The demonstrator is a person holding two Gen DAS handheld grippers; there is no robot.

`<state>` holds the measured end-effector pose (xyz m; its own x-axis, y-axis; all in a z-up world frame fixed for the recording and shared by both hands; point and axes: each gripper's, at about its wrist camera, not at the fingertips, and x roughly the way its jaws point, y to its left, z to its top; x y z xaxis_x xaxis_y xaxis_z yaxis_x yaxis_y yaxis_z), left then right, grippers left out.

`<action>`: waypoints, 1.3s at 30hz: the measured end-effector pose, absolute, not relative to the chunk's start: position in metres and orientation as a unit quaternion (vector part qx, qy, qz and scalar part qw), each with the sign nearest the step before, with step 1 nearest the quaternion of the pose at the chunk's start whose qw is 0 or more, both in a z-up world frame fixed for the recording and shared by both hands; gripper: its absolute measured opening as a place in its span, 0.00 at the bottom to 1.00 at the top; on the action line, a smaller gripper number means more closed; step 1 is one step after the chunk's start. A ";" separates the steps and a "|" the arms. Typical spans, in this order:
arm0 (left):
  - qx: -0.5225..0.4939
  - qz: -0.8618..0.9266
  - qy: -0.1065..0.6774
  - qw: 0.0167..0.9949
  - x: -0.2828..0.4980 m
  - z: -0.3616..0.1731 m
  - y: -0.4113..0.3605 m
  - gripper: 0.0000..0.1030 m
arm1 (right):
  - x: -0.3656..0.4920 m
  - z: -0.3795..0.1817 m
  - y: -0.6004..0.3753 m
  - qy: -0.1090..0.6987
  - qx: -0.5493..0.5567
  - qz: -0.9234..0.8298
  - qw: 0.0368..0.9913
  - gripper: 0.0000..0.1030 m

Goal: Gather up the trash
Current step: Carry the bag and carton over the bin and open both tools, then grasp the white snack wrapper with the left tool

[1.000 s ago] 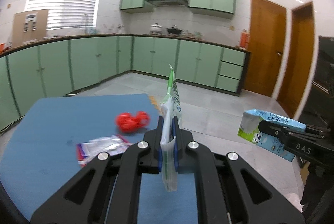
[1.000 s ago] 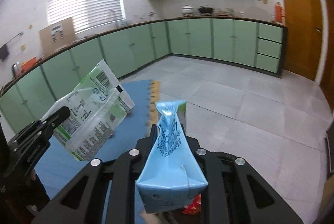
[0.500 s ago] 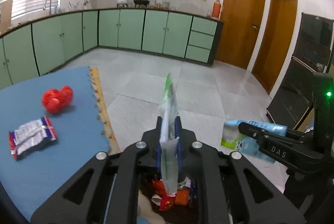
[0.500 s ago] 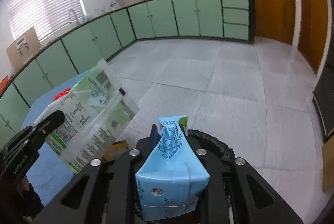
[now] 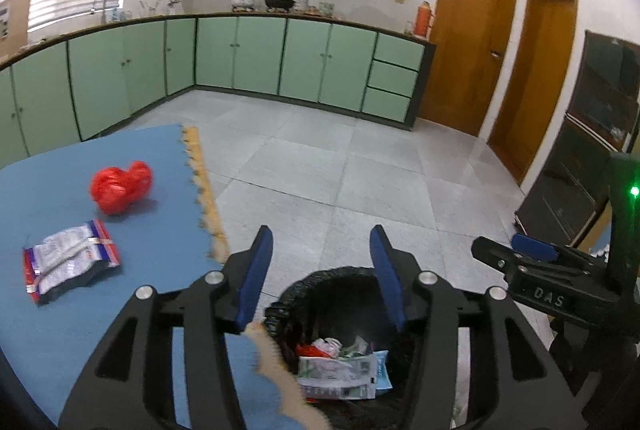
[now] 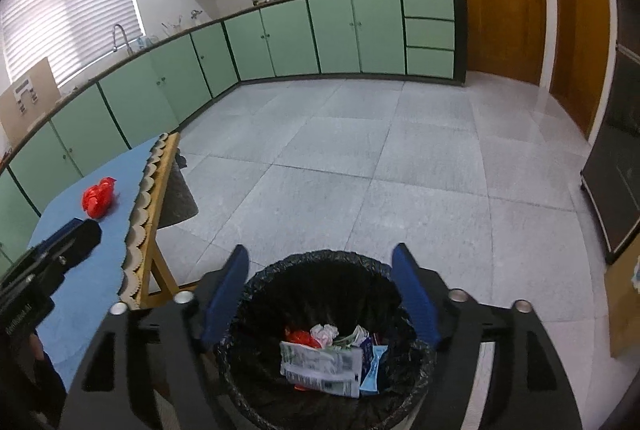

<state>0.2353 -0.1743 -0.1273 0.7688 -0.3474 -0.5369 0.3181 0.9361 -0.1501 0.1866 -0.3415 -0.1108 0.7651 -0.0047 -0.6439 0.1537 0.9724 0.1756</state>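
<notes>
Now both grippers hang over the trash bin (image 6: 320, 342), which stands on the floor beside the blue table (image 5: 80, 310). The left gripper (image 5: 322, 272) has its blue-padded fingers (image 5: 256, 274) spread wide with nothing between them; the bin's black liner rim sits just beyond and below the fingertips. The right gripper (image 6: 320, 294) is likewise spread wide and empty, its fingers (image 6: 224, 294) straddling the bin mouth on either side.

Inside the bin, below and between the right fingers: a flattened white-green pouch (image 6: 320, 366), a blue carton (image 6: 370, 370) touching its right edge, plus crumpled red and white scraps behind them.

On the table, left of the left fingers: a red crumpled wad (image 5: 120, 185) and, nearer, a silver wrapper with red-blue edges (image 5: 70, 260). They lie apart from each other. In the right wrist view, the red wad is far left of the fingers, beyond the tip of the other gripper.
</notes>
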 end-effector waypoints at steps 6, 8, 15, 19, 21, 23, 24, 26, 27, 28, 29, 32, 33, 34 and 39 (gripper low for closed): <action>-0.021 -0.103 0.263 0.959 0.230 -0.114 -0.113 0.56 | 0.195 -0.096 -0.289 0.315 0.085 0.001 0.945 0.86; -0.020 -0.070 0.258 0.963 0.230 -0.113 -0.085 0.57 | 0.203 -0.093 -0.265 0.310 0.076 0.024 0.947 0.86; -0.005 0.024 0.263 0.964 0.232 -0.115 -0.004 0.57 | 0.229 -0.095 -0.177 0.299 0.039 0.095 0.949 0.86; -0.023 0.049 0.288 0.956 0.231 -0.126 0.029 0.58 | 0.243 -0.100 -0.142 0.303 0.039 0.117 0.945 0.86; -0.029 0.053 0.299 0.952 0.230 -0.133 0.037 0.58 | 0.247 -0.102 -0.131 0.305 0.033 0.123 0.944 0.86; -0.035 0.054 0.309 0.949 0.231 -0.140 0.042 0.61 | 0.249 -0.104 -0.122 0.309 0.027 0.127 0.942 0.86; -0.039 0.053 0.314 0.947 0.232 -0.143 0.045 0.62 | 0.250 -0.105 -0.121 0.311 0.025 0.128 0.942 0.86; -0.044 0.050 0.322 0.945 0.234 -0.149 0.046 0.62 | 0.254 -0.108 -0.117 0.315 0.021 0.128 0.940 0.86; -0.044 0.050 0.326 0.943 0.237 -0.151 0.047 0.62 | 0.255 -0.109 -0.116 0.317 0.020 0.127 0.940 0.86; -0.046 0.049 0.330 0.942 0.240 -0.152 0.047 0.62 | 0.257 -0.110 -0.116 0.319 0.020 0.127 0.939 0.86; -0.048 0.048 0.333 0.940 0.243 -0.153 0.047 0.62 | 0.258 -0.111 -0.115 0.321 0.020 0.127 0.938 0.86; -0.055 0.050 0.339 0.938 0.250 -0.155 0.049 0.62 | 0.262 -0.113 -0.114 0.324 0.021 0.127 0.937 0.86; -0.055 0.051 0.341 0.937 0.253 -0.156 0.050 0.61 | 0.264 -0.115 -0.113 0.325 0.021 0.128 0.937 0.86; -0.053 0.052 0.346 0.935 0.257 -0.157 0.050 0.61 | 0.266 -0.115 -0.111 0.325 0.021 0.129 0.936 0.86; -0.063 0.049 0.374 0.924 0.273 -0.165 0.053 0.60 | 0.272 -0.118 -0.109 0.326 0.021 0.133 0.936 0.86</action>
